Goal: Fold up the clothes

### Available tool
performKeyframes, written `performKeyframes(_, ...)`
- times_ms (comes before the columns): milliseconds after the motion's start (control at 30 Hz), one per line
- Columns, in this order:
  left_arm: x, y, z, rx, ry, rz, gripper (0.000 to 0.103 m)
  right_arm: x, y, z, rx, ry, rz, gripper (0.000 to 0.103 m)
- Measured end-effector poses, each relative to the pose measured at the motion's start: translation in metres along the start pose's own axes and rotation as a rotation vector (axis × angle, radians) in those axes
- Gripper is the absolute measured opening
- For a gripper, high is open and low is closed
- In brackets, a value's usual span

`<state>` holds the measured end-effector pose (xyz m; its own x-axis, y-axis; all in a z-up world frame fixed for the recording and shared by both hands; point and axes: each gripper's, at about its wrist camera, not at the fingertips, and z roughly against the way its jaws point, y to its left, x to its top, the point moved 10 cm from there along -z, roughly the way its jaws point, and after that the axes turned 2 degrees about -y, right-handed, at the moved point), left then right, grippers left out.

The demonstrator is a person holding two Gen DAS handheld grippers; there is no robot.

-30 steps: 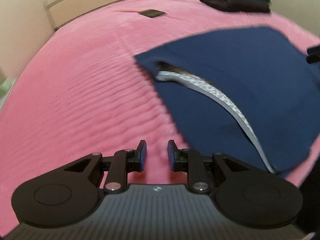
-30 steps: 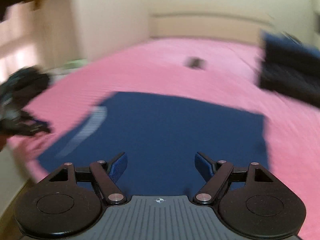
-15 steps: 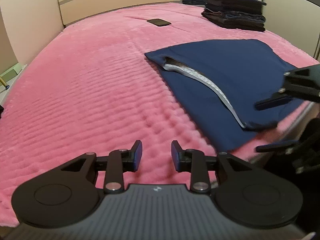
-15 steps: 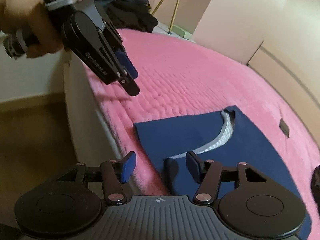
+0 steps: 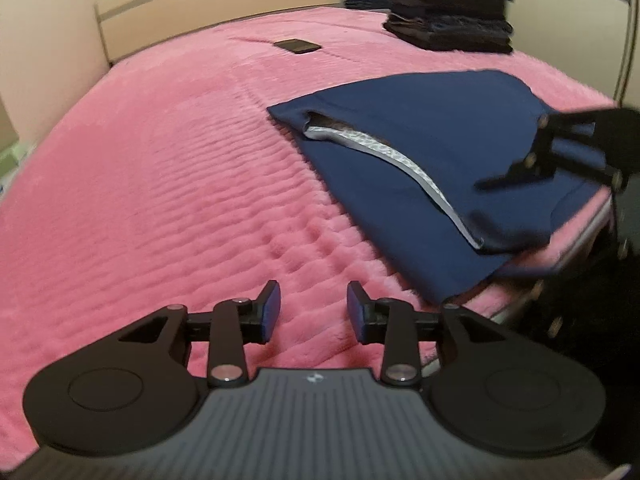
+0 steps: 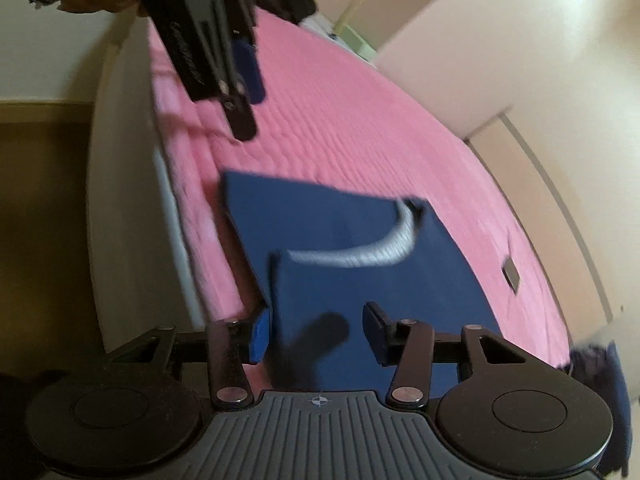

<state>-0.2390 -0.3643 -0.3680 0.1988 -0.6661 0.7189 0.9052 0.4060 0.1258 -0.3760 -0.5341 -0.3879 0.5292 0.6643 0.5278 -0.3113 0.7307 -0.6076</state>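
**Right claw swings in on the navy garment's near corner**

The wide pink plush bed cover (image 5: 168,168) carries everything. On it, at the edge nearest the person, lies the flat navy blue garment with a grey patterned neck trim (image 5: 432,152), already doubled over. A second ago the right gripper (image 6: 316,332) was looking level across the bed; now it has rolled and dropped to the garment's near corner, its jaws closing with the cloth edge between them but not yet pinched. The left gripper (image 5: 313,312) has drifted sideways over bare cover, jaws opening, nothing between them. I'd say the next fold starts from that corner. The stack of dark folded clothes (image 5: 448,16) waits at the far side, the small dark flat rectangle (image 5: 298,45) near the headboard.
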Motion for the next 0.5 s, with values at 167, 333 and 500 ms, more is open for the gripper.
performKeyframes(167, 0.005, -0.001, -0.009, -0.005, -0.001, -0.010, 0.034, 0.001, 0.005, -0.003, 0.019, -0.019, 0.003, 0.008)
performKeyframes(333, 0.018, 0.005, -0.015, 0.019, -0.016, -0.060, 0.036, 0.008, -0.026, 0.010, 0.035, -0.087, -0.193, 0.003)
performKeyframes(500, 0.033, 0.010, -0.030, 0.059, -0.042, -0.268, 0.053, 0.011, -0.074, 0.029, 0.059, -0.149, -0.395, 0.003)
